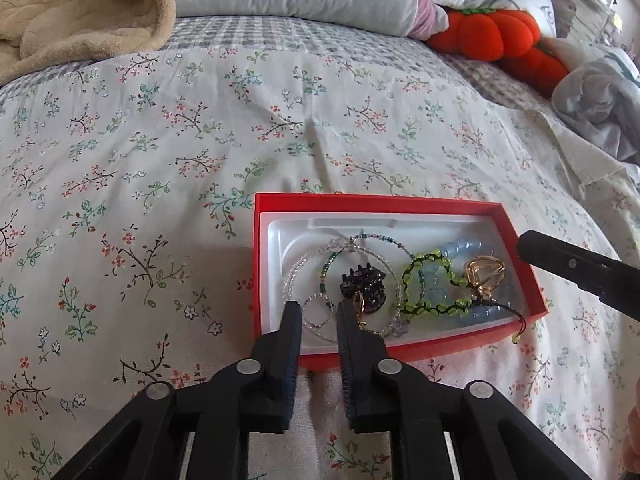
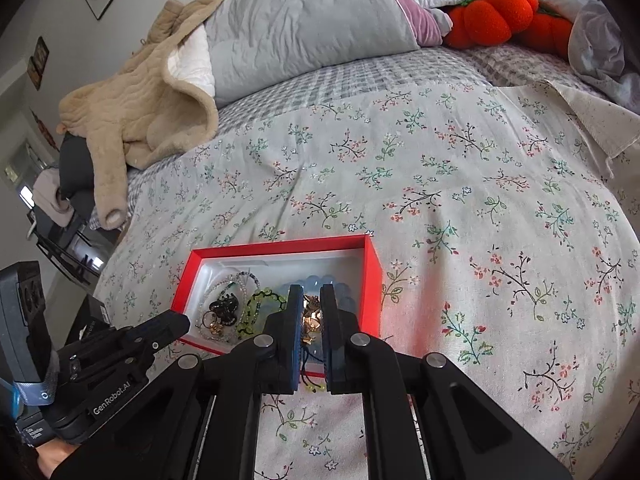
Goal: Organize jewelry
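SITE: red box [image 1: 400,202] of jewelry on bed | LEFT: left claw [image 1: 320,320] released, empty, over box's near edge | RIGHT: right claw [image 2: 311,300] clenched, empty, above gold ring [image 1: 484,272] | RISK: green beaded bracelet [image 1: 436,284] cord overhangs box's near wall; snagging could drag tangled pieces out.

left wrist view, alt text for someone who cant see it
An open red box of beaded bracelets and rings sits on a floral bedspread. The left gripper hangs slightly open over its near edge, holding nothing.
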Available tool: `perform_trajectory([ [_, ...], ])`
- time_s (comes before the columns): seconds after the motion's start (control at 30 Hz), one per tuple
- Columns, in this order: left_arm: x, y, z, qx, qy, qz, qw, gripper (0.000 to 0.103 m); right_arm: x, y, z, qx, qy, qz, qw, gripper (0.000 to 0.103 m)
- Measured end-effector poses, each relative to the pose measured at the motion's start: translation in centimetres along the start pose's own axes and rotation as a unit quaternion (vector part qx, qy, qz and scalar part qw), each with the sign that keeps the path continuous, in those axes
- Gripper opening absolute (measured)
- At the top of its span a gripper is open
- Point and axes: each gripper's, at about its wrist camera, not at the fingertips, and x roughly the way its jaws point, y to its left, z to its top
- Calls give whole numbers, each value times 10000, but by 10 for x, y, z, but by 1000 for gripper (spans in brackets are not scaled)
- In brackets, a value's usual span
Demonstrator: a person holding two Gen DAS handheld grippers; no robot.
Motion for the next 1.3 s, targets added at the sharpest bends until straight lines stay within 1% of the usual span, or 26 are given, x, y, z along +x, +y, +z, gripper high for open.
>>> perform_trajectory([
  [0.13, -7, 0, -3, 19, -16, 34, 10000, 24, 2, -4, 2, 78, -5, 0, 10000, 8],
  [0.2, -9, 1, -4, -4, -18, 42, 10000, 33, 4, -5, 3, 101, 35, 53, 9999, 9],
  [0.3, -10, 3, -6, -59, 9, 106, 9999, 43, 7, -7, 5, 274, 114, 283, 9992, 11],
  [0.33, -10, 3, -6, -83, 36, 128, 9999, 44, 7, -7, 6, 308, 134, 314, 9989, 13],
  [0.4, -9, 5, -7, -143, 108, 155, 9997, 45, 4, -6, 5, 295, 133, 328, 9989, 25],
  [0.43, -9, 6, -8, -176, 154, 162, 9996, 47, 2, -6, 5, 274, 138, 335, 9990, 27],
  [0.5, -9, 7, -10, -242, 216, 209, 9993, 56, -2, -6, 4, 248, 147, 331, 9990, 28],
  [0.67, -17, 5, -18, -394, 319, 311, 9982, 72, -22, 0, -3, 20, 161, 186, 9997, 28],
  [0.7, -19, 4, -21, -404, 329, 338, 9981, 77, -27, 2, -6, -44, 168, 145, 9997, 32],
  [0.73, -22, 3, -23, -396, 334, 382, 9979, 79, -31, 4, -10, -114, 183, 90, 9997, 36],
  [0.8, -27, 0, -28, -345, 335, 481, 9977, 84, -41, 8, -19, -241, 182, 7, 9995, 57],
  [0.87, -33, -2, -33, -301, 330, 569, 9974, 88, -49, 13, -29, -425, 236, -140, 9987, 61],
  [0.93, -39, -4, -40, -287, 316, 641, 9970, 91, -56, 18, -40, -617, 290, -265, 9973, 61],
  [1.0, -44, -4, -46, -288, 344, 731, 9963, 97, -62, 20, -50, -691, 353, -333, 9964, 64],
  [1.03, -47, -4, -48, -296, 354, 764, 9960, 99, -65, 21, -55, -686, 378, -354, 9963, 66],
  [1.07, -49, -4, -52, -310, 365, 795, 9957, 102, -69, 20, -60, -657, 392, -392, 9963, 70],
  [1.1, -52, -4, -55, -325, 374, 815, 9954, 103, -72, 20, -65, -619, 409, -482, 9961, 81],
  [1.13, -54, -4, -58, -340, 391, 839, 9951, 103, -75, 20, -69, -567, 406, -604, 9957, 87],
  [1.17, -56, -4, -61, -345, 409, 860, 9949, 103, -77, 21, -73, -544, 439, -742, 9948, 97],
  [1.2, -58, -5, -65, -341, 430, 878, 9946, 103, -79, 22, -77, -547, 481, -892, 9933, 102],
  [1.3, -62, -9, -75, -263, 526, 914, 9941, 103, -83, 25, -86, -599, 528, -1281, 9885, 102],
])
